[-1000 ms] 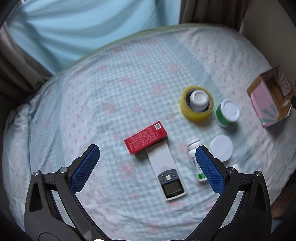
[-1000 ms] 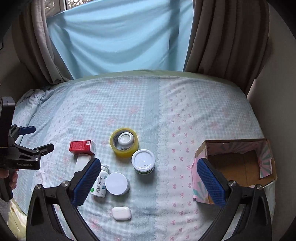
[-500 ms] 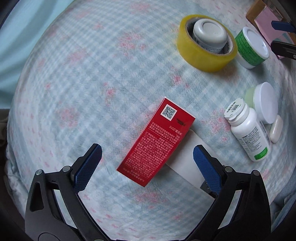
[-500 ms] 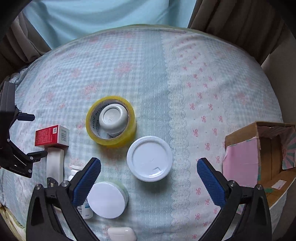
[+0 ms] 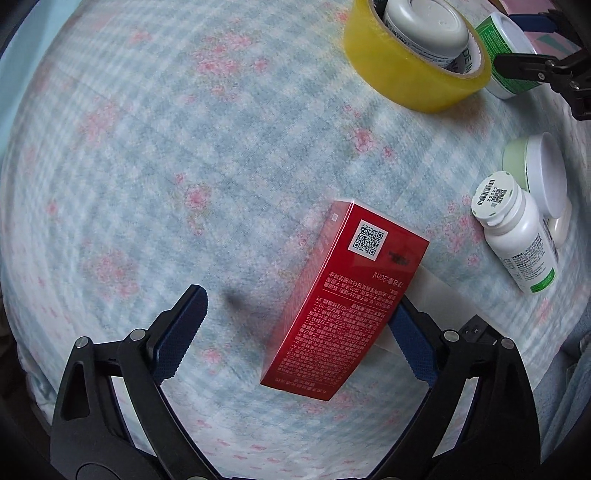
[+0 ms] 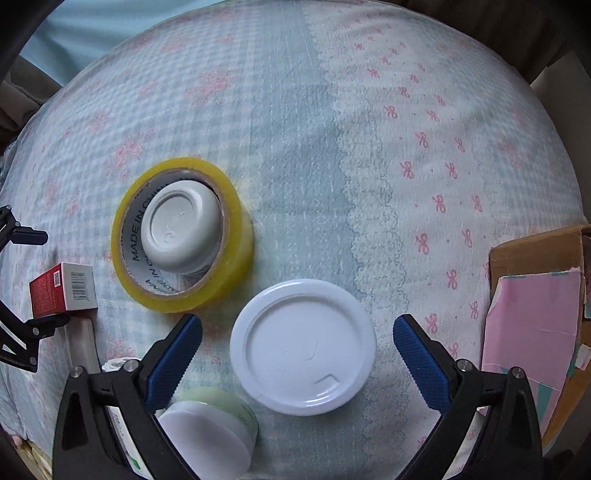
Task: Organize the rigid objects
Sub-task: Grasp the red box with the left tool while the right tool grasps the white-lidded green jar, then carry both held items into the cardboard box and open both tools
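My left gripper (image 5: 295, 328) points straight down, jaws closing around the red box (image 5: 345, 301) — pads not yet pressing. My right gripper (image 6: 297, 356) hangs spread wide over the white-lidded jar (image 6: 303, 347).

I see a bedspread (image 6: 295, 110) filling both views: pale blue check with pink flowers on its left part, white with pink bows on its right. A scalloped lace band (image 6: 373, 221) runs between them, beside a plain blue-green stripe (image 6: 295, 147). Past its far edge hangs a light blue sheet (image 6: 92, 33), with brown curtains (image 6: 517, 29) towards the far right corner.
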Action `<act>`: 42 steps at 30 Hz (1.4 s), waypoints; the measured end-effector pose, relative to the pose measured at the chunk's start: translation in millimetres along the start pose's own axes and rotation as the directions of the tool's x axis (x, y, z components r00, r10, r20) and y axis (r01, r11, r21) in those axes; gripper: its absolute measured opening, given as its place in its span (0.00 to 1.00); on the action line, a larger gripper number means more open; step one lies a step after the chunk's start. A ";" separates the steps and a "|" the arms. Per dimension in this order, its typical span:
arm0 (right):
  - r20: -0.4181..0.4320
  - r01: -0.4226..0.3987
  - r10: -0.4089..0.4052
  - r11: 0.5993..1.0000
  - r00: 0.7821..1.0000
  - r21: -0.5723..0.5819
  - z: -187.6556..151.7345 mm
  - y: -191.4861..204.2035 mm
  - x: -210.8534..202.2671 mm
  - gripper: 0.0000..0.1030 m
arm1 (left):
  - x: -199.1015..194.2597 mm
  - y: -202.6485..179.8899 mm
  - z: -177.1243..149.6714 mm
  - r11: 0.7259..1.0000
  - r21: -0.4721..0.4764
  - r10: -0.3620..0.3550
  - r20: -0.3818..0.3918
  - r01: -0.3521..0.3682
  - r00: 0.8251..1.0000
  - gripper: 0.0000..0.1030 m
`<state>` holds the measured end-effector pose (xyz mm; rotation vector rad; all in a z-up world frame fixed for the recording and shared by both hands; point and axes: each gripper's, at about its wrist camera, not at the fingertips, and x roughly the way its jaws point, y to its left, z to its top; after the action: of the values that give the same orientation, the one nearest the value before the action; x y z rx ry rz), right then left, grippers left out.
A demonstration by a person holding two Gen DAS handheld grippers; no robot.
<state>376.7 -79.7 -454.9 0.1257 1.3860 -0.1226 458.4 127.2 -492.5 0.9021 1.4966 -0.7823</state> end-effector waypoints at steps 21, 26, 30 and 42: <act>-0.105 0.016 -0.016 1.000 0.994 -0.009 -1.1 -4.2 35.4 0.65 | 0.3 -35.0 23.3 0.997 -0.019 -0.071 -0.021 0.071 0.997 0.43; -0.068 0.021 -0.020 1.000 0.997 0.012 -3.9 0.4 15.8 0.65 | -17.2 -20.7 10.8 0.995 -0.075 -0.065 0.015 0.066 0.998 0.42; -0.031 0.007 -0.005 0.999 1.000 0.037 -8.7 -20.3 -10.2 0.65 | -38.5 -13.8 -5.2 0.988 -0.128 -0.075 0.056 0.082 0.996 0.42; 0.098 -0.064 0.057 0.996 0.994 0.069 -22.8 -32.4 -107.5 0.65 | -145.4 -39.7 -42.6 0.966 -0.215 -0.085 0.265 0.144 0.961 0.42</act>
<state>330.0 -106.7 -353.9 0.2189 1.2807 -0.1264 409.0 129.6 -343.9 0.5215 1.3873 -0.7577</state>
